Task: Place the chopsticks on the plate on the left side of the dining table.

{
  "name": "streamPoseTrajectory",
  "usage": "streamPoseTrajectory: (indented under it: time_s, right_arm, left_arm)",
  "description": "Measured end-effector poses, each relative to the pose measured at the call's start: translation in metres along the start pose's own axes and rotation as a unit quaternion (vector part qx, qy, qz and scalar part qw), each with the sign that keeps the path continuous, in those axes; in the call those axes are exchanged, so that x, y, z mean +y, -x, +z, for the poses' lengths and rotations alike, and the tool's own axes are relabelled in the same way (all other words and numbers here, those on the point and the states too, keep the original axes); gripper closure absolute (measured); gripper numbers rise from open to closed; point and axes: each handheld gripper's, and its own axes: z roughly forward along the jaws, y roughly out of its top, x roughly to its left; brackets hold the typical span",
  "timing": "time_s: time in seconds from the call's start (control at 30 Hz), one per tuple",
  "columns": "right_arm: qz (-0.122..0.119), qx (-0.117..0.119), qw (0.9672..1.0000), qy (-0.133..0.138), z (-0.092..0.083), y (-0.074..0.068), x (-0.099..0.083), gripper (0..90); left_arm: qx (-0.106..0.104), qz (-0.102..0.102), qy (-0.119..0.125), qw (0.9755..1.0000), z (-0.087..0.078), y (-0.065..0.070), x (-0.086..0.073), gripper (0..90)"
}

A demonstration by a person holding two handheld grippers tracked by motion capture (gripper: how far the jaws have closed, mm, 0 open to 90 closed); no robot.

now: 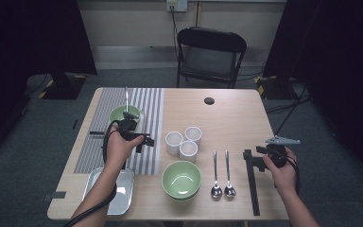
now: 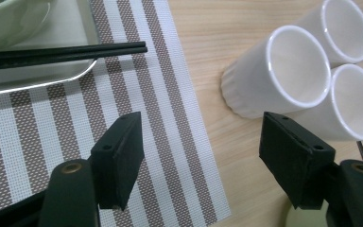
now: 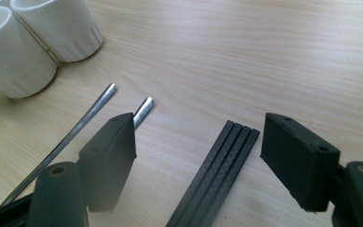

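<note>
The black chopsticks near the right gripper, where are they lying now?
In the high view the black chopsticks lie on the table's right part, right of the two spoons. In the right gripper view they lie between the open jaws of the right gripper.

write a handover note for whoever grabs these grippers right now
Left gripper: open, holding nothing, over the striped mat, facing the three white cups.
Right gripper: open, holding nothing, just above the black chopsticks on the bare table, beside two spoons.
Set so far: one green bowl sits in a tray on the mat with a pair of chopsticks laid across it.
Left out: the second green bowl, a metal tray at the near left edge, the cups, the spoons and the right-hand chopsticks.
Likely next: right gripper closes on the chopsticks below it.
</note>
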Motion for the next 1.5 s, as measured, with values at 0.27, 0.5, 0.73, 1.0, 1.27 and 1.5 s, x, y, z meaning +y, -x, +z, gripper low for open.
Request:
streamPoseTrajectory:
  time_s: [0.27, 0.5, 0.73, 1.0, 1.27, 1.5]
  right_arm:
    - [0.000, 0.000, 1.0000, -0.002, 0.001, 0.000, 0.000, 26.2]
    - [0.000, 0.001, 1.0000, 0.001, 0.001, 0.000, 0.001, 26.2]
    - [-0.001, -0.004, 1.0000, -0.003, 0.001, 0.000, -0.003, 26.1]
    - [0.002, -0.007, 0.9999, -0.007, 0.001, 0.003, -0.004, 26.2]
    - [0.001, -0.011, 0.9999, -0.004, -0.002, 0.004, -0.006, 26.2]
    - [0.003, -0.009, 0.9999, -0.006, -0.004, 0.003, -0.008, 26.2]
  left_arm:
    - [-0.002, 0.010, 0.001, 0.9999, 0.000, 0.006, 0.005, 31.6]
    - [-0.003, 0.011, 0.004, 0.9999, 0.000, 0.011, 0.010, 31.7]
    - [-0.006, 0.011, 0.003, 0.9999, 0.001, 0.012, 0.011, 31.6]
    - [-0.008, 0.022, 0.003, 0.9997, 0.002, 0.018, 0.016, 31.3]
    - [-0.007, 0.031, 0.002, 0.9995, 0.005, 0.024, 0.018, 31.0]
    - [-0.010, 0.033, 0.004, 0.9994, 0.005, 0.027, 0.021, 31.0]
